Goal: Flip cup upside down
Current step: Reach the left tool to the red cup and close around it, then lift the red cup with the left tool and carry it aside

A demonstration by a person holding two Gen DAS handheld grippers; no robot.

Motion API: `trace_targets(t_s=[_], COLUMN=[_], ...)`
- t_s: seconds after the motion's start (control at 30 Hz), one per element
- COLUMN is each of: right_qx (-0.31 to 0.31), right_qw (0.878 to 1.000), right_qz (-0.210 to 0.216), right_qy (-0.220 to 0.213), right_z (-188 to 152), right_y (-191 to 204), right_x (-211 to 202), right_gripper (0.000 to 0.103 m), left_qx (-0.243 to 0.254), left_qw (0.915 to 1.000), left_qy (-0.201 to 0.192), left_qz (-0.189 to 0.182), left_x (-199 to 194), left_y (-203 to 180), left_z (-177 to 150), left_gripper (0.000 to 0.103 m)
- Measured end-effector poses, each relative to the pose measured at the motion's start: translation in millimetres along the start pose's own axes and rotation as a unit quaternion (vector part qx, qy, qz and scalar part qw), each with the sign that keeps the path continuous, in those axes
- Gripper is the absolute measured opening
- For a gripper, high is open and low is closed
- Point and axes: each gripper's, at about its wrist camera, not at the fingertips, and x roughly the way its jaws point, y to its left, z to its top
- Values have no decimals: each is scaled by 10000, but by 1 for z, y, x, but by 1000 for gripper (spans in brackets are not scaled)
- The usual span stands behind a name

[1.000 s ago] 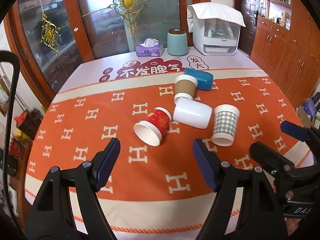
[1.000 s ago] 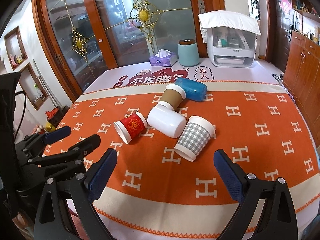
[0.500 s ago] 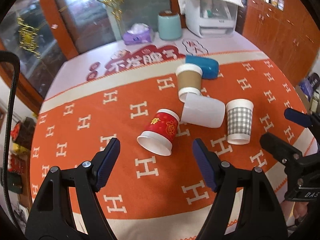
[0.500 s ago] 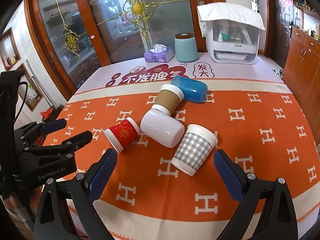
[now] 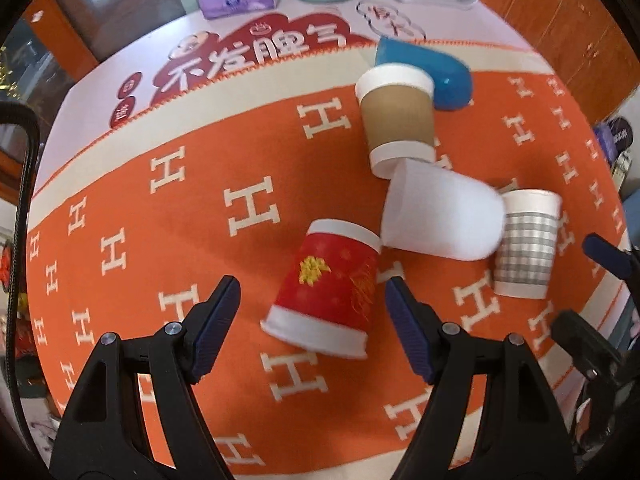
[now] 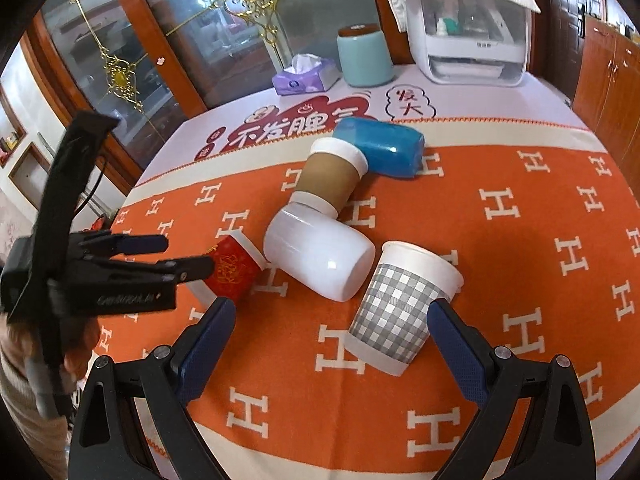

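Observation:
Several cups lie on their sides on the orange tablecloth (image 5: 248, 152). A red paper cup (image 5: 326, 294) lies with its mouth toward me; my open left gripper (image 5: 310, 316) has its fingers on either side of it, not touching. It also shows in the right wrist view (image 6: 234, 270), partly hidden by the left gripper (image 6: 160, 258). A white cup (image 5: 440, 216) (image 6: 318, 254), a grey checked cup (image 5: 524, 244) (image 6: 400, 306), a brown-sleeved cup (image 5: 396, 116) (image 6: 330, 176) and a blue cup (image 5: 436, 72) (image 6: 380, 146) lie close together. My open right gripper (image 6: 330, 344) hovers before the checked cup.
At the table's far edge stand a purple tissue box (image 6: 306, 76), a teal canister (image 6: 364, 56) and a white appliance (image 6: 468, 24). Glass doors with gold ornaments are behind the table. Wooden cabinets (image 6: 608, 68) are to the right.
My left gripper has moved forward and down, so the red cup now lies between its open fingers. My right gripper has moved closer to the checked cup. The cups have not moved.

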Motion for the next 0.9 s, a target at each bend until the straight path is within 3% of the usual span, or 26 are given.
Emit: trace_targets(t_s=[0.33,0.37,0.4,0.47,0.67,0.9], right_qx=[98,107,116,134,197,324], right_qw=[9997,9997,9996,9996,9995,9995], right_qz=[-27,-23,-21,-8,-26,-31], right_qy=[222,238,249,261,250,61], right_z=[-7,-7,-7,-8,-12,-25], right_y=[-8,-8,-9,-10,-11,-21], right_x=[22,22,23,24,17,-15], right_gripper=[98,98,98,98,98,98], left_qx=[395,386,357,258,-242,-770], left_qw=[9969,9968,9967,9966,9965,9918], left_qy=[667,692,724,782,729,399], left_qz=[108,111,90,23,-323,-940], left_x=[52,54,56,56,39,-12], left_y=[-9,-9,-8,-5,3,-24], left_z=[15,15,15,14,6,-33], left_gripper=[73,70,59,57,56,56])
